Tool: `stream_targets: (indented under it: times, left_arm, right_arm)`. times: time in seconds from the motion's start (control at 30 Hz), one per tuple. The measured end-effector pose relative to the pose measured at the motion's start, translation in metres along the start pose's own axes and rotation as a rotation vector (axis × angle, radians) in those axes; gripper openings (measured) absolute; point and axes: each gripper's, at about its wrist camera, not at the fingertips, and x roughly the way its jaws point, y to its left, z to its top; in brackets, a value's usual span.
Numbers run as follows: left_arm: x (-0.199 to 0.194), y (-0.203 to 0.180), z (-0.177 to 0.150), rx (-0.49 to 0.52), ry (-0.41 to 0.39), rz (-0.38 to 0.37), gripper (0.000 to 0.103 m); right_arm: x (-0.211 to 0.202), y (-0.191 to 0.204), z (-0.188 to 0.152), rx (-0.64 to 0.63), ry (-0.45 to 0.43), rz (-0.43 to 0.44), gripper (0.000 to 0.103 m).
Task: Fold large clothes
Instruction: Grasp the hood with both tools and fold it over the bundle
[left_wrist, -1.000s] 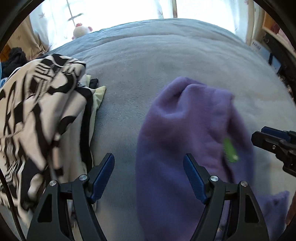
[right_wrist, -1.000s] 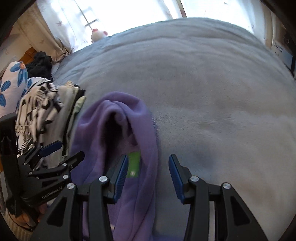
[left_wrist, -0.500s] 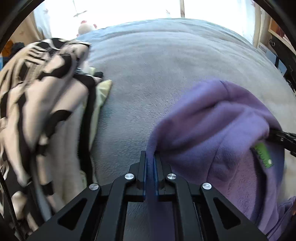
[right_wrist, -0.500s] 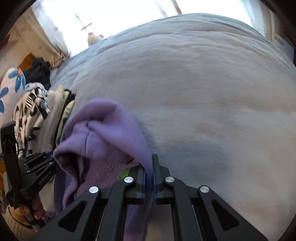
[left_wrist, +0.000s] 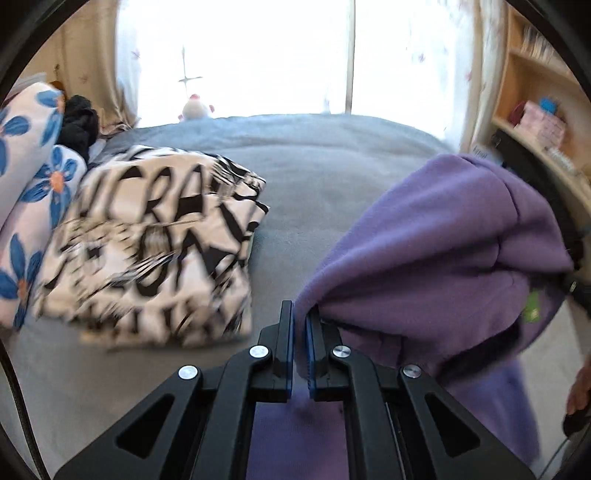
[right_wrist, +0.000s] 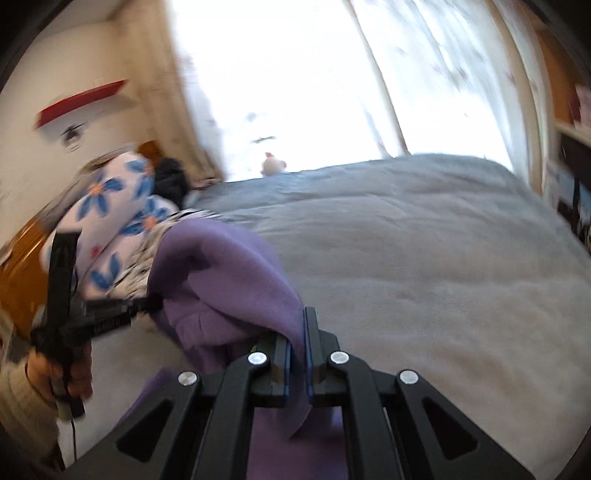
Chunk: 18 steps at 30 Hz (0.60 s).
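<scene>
Two grippers, left gripper (left_wrist: 299, 325) and right gripper (right_wrist: 297, 328), each clamp an edge of a purple fleece garment (left_wrist: 443, 240) lifted above the grey blanketed bed (left_wrist: 314, 177); a thin pinch could slip and drop it bunched. A second ago both stood open over the garment lying flat.

two hand-held grippers were counted, the left hand-held gripper (left_wrist: 299, 325) and the right hand-held gripper (right_wrist: 298, 332). one purple garment (left_wrist: 443, 236) was seen, one folded black-and-white printed garment (left_wrist: 155, 243), two pillows with blue flowers (left_wrist: 26, 177), one dark bundle of cloth (left_wrist: 79, 122), one small plush toy (left_wrist: 195, 109) and one grey bed (left_wrist: 325, 177).
</scene>
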Motion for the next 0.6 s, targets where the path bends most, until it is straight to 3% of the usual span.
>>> stream_targets:
  times: [0.13,0.27,0.33,0.43,0.53,0.6]
  left_arm:
    - [-0.076,0.014,-0.072,-0.031,0.027,-0.098,0.004]
    - [-0.096,0.018,-0.156,0.005,0.149,-0.128,0.004]
    - [-0.105,0.019,-0.201,-0.005,0.202,-0.134,0.005]
    - [-0.099,0.028,-0.241,-0.045,0.274,-0.141,0.005]
    - [-0.097,0.034,-0.257,-0.072,0.295,-0.157,0.008]
    - [-0.098,0.037,-0.257,-0.093,0.294,-0.169,0.013]
  right_arm:
    - [-0.049,0.044,-0.050,-0.146,0.018,-0.036,0.008]
    - [-0.070,0.066,-0.119,-0.233,0.129,-0.131,0.023]
    - [-0.077,0.062,-0.151,-0.197,0.193,-0.148,0.024]
    - [-0.083,0.051,-0.185,-0.089,0.270,-0.150,0.025]
    - [-0.088,0.038,-0.201,0.052,0.304,-0.119,0.025]
    - [-0.088,0.041,-0.208,0.136,0.319,-0.085,0.032]
